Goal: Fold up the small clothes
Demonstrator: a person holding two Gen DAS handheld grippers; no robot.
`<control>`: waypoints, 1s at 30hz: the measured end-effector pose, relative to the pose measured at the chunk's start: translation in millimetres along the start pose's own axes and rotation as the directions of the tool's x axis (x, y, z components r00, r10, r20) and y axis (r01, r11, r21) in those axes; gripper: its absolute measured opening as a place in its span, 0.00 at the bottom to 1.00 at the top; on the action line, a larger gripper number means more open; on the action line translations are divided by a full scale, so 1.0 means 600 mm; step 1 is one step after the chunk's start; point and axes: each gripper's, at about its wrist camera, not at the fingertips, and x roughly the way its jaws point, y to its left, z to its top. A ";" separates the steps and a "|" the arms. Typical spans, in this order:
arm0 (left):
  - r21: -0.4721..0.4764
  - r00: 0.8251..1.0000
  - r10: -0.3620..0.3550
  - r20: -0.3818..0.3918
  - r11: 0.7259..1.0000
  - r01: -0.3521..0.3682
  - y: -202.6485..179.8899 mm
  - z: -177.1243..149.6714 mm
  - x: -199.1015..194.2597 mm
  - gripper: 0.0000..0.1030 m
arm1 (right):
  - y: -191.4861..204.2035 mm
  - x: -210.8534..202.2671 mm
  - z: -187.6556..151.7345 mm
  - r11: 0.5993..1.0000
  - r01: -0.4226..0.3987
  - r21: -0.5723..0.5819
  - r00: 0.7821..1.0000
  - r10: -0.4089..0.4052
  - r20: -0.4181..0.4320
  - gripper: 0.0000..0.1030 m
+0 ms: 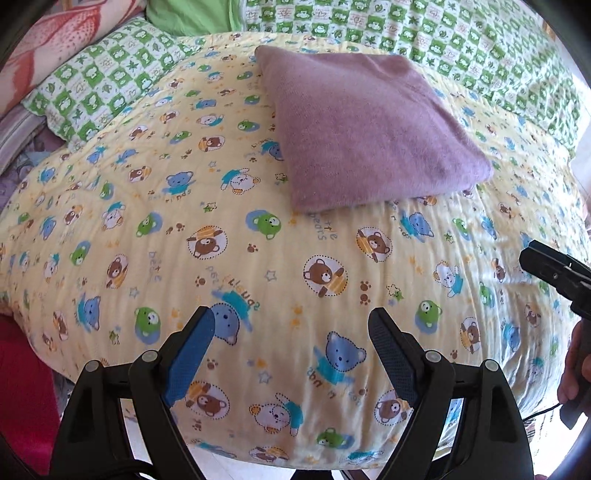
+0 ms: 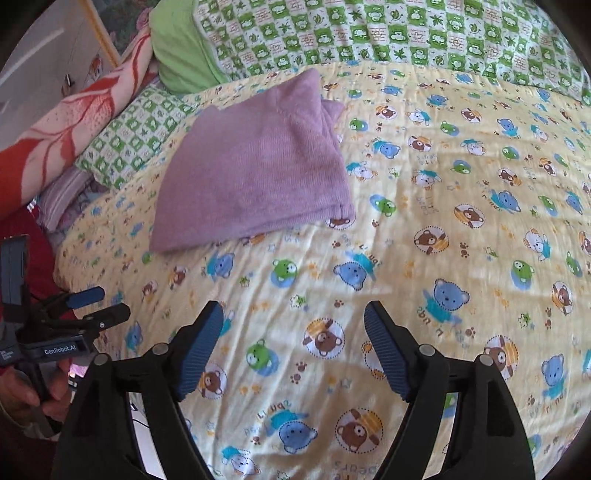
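A purple knitted garment (image 1: pixel 362 122) lies folded into a flat rectangle on the yellow bear-print quilt (image 1: pixel 258 266). It also shows in the right wrist view (image 2: pixel 258 166), at the upper left. My left gripper (image 1: pixel 291 328) is open and empty, well short of the garment, over the quilt. My right gripper (image 2: pixel 293 325) is open and empty too, over the quilt in front of the garment. The right gripper shows at the right edge of the left wrist view (image 1: pixel 554 273). The left gripper shows at the left edge of the right wrist view (image 2: pixel 96 306).
A green-and-white checked blanket (image 1: pixel 424 33) lies behind the quilt. A green pillow (image 2: pixel 181 48) and a red-and-cream floral blanket (image 2: pixel 74 110) are stacked at the far left. A red cloth (image 1: pixel 22 387) lies at the left, below the quilt's edge.
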 end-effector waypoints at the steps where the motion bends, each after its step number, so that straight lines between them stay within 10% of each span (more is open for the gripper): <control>1: -0.003 1.000 0.000 0.011 1.000 0.000 0.000 0.001 -0.004 0.83 | 0.001 0.000 0.001 1.000 0.002 -0.013 1.000 -0.002 -0.001 0.77; 15: -0.043 0.967 0.014 0.255 0.999 -0.003 -0.022 0.065 -0.087 0.88 | 0.046 -0.068 0.059 0.982 0.035 -0.184 0.983 -0.001 0.183 0.97; 30: -0.011 0.985 0.081 0.155 0.997 -0.080 -0.056 0.063 0.005 0.93 | 0.020 0.010 0.062 0.985 0.055 -0.163 0.991 -0.034 0.131 0.99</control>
